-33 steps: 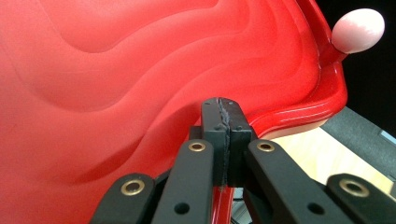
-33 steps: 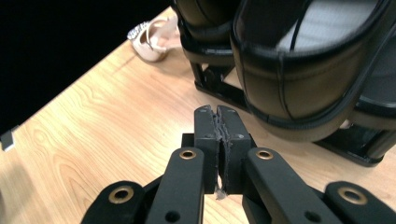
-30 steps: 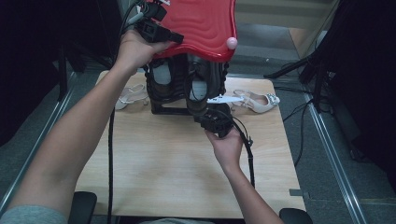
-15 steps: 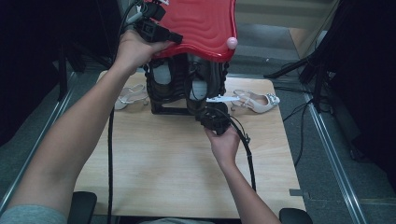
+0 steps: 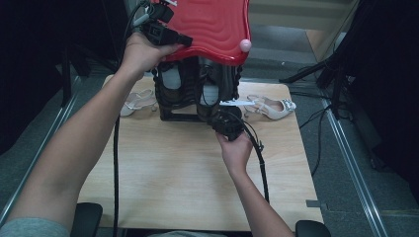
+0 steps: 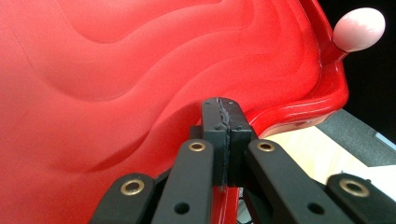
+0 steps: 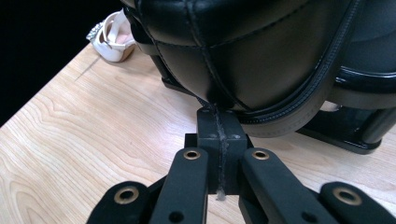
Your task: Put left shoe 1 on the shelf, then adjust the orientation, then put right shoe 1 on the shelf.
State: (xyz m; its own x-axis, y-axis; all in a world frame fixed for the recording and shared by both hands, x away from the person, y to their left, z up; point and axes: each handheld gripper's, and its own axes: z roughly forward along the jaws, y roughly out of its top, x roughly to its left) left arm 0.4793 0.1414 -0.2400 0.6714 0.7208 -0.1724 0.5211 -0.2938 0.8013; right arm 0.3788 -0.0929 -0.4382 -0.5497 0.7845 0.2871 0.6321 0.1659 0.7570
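Note:
A red wavy lid (image 5: pixel 212 29) with a pink knob (image 5: pixel 245 45) stands tilted over a black rack (image 5: pixel 173 98) holding shoes. My left gripper (image 5: pixel 187 39) is at the lid's left edge, jaws shut. In the left gripper view its closed tips (image 6: pixel 223 109) lie against the red lid (image 6: pixel 116 93), with the knob (image 6: pixel 359 29) at the top right. My right gripper (image 5: pixel 216 117) is low at the rack's front, also shut. In the right gripper view its tips (image 7: pixel 218 122) sit just under the toe of a black stitched shoe (image 7: pixel 261 56).
One pale sandal (image 5: pixel 272 106) lies right of the rack, another (image 5: pixel 136 101) to its left. The rack's black base (image 7: pixel 345 133) rests on the wooden table (image 5: pixel 173 173). Cables trail from both grippers. Dark floor and metal rails flank the table.
My right hand has edged slightly down and in toward the rack's front. The left hand and the lid have stayed put.

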